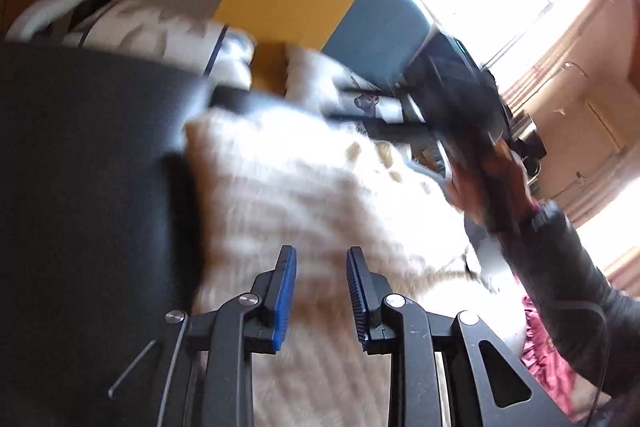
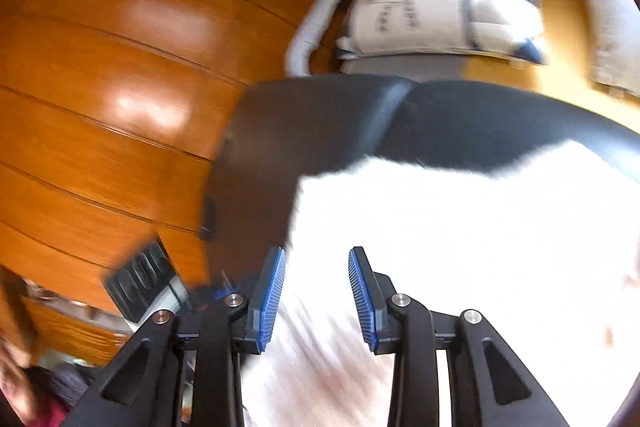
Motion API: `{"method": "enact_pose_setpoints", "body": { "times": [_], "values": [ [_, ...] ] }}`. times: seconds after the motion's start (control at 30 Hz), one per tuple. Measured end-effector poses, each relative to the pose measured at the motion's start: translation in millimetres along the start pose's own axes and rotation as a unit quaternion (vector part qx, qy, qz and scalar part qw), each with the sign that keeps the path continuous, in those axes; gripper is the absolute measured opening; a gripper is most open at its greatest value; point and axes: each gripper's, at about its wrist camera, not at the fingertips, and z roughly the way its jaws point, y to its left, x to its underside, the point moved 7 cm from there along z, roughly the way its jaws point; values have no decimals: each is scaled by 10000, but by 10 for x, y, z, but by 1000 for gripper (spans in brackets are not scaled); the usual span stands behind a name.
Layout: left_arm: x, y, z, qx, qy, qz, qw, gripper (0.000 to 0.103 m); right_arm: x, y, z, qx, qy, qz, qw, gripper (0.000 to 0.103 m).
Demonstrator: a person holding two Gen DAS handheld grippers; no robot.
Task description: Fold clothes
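White knit garment (image 1: 304, 179) with faint tan stripes lies spread on a black padded surface (image 1: 88, 155), motion-blurred in both views. Left gripper (image 1: 321, 259): jaws apart, nothing between the blue pads, garment directly below and ahead; right gripper (image 2: 317, 261): jaws apart, over the garment's left edge. Beyond: patterned cushion (image 2: 448, 3) and wooden floor (image 2: 120, 67).

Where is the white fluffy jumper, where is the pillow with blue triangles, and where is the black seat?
white jumper (image 1: 304, 187): left wrist view, middle of its striped front.
pillow (image 2: 444, 7): right wrist view, middle of its printed face.
black seat (image 2: 320, 123): right wrist view, bare top surface beside the jumper.
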Motion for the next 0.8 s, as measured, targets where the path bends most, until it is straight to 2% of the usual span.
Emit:
{"method": "enact_pose_setpoints", "body": {
  "times": [0.1, 0.17, 0.2, 0.23, 0.27, 0.3, 0.37, 0.43, 0.5, 0.67, 0.73, 0.8],
  "values": [
    [-129, 24, 206, -335, 166, 84, 9993, 30, 321, -300, -310, 594, -209, 284, 9976, 34],
    [-124, 130, 373, -721, 465, 113, 9962, 30, 509, -569, -523, 1089, -469, 549, 9914, 34],
    [-92, 158, 461, -798, 576, 117, 9951, 30, 574, -703, -597, 1335, -609, 679, 9868, 34],
    [-59, 183, 484, -802, 551, 183, 9951, 30, 637, -837, -674, 1511, -765, 806, 9822, 29],
    [-28, 209, 490, -795, 497, 264, 9952, 31, 699, -969, -751, 1623, -935, 930, 9779, 16],
    [-8, 226, 492, -753, 479, 188, 9958, 31, 747, -1066, -803, 1591, -1102, 1051, 9755, 8],
    [-21, 272, 506, -755, 482, -41, 9960, 31, 806, -1150, -856, 1301, -1405, 1221, 9739, 4],
    [-40, 320, 521, -767, 486, -271, 9955, 31, 830, -1112, -898, 1123, -1633, 1217, 9726, 9],
    [-32, 256, 436, -832, 392, -272, 9954, 32, 894, -1067, -989, 914, -1875, 1279, 9696, 26],
    [-19, -14, 193, -839, 93, -18, 9964, 42, 1236, -976, -1411, 810, -2349, 1552, 9561, 27],
    [1, -73, 194, -893, 92, 151, 9958, 42, 1389, -1073, -1565, 870, -2509, 1757, 9479, 27],
    [46, -8, 288, -1023, 274, 61, 9944, 42, 1527, -1195, -1695, 1026, -2652, 1970, 9383, 27]
  ]
}}
